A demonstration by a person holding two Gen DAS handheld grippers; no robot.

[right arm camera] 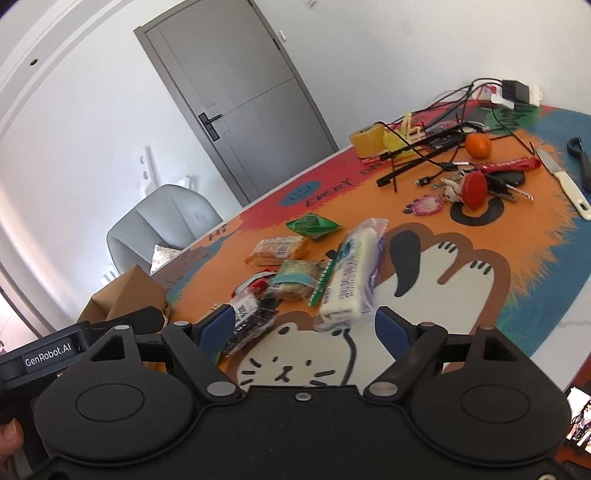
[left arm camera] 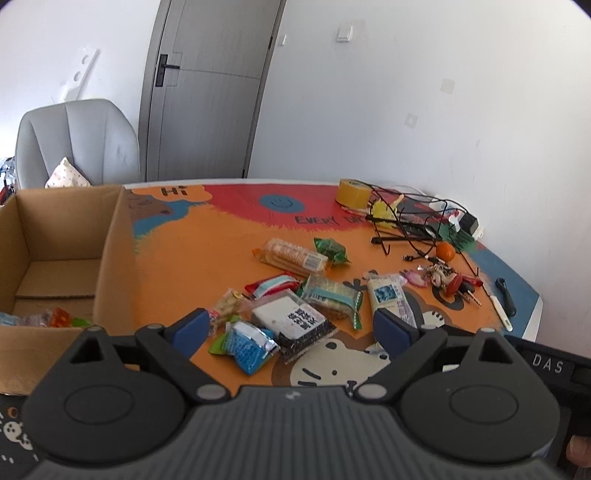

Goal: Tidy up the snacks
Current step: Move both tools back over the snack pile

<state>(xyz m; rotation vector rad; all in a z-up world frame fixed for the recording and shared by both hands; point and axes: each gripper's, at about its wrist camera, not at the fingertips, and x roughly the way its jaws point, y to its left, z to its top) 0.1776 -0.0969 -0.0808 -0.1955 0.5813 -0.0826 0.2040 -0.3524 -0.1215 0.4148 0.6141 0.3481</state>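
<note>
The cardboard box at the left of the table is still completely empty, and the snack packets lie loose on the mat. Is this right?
Not quite. The cardboard box is not empty: the left wrist view shows a few packets already in its bottom. The other snack packets do lie loose on the mat.

White walls (left arm camera: 406, 92) enclosed the room in soft, even daylight. A grey door (left arm camera: 207, 85) with a black lever handle (left arm camera: 164, 68) stood shut in the far wall. To its left sat a grey upholstered chair (left arm camera: 74, 140) holding a small dotted cushion (left arm camera: 66, 175). A white light switch (left arm camera: 345, 32) was mounted right of the door.
</note>
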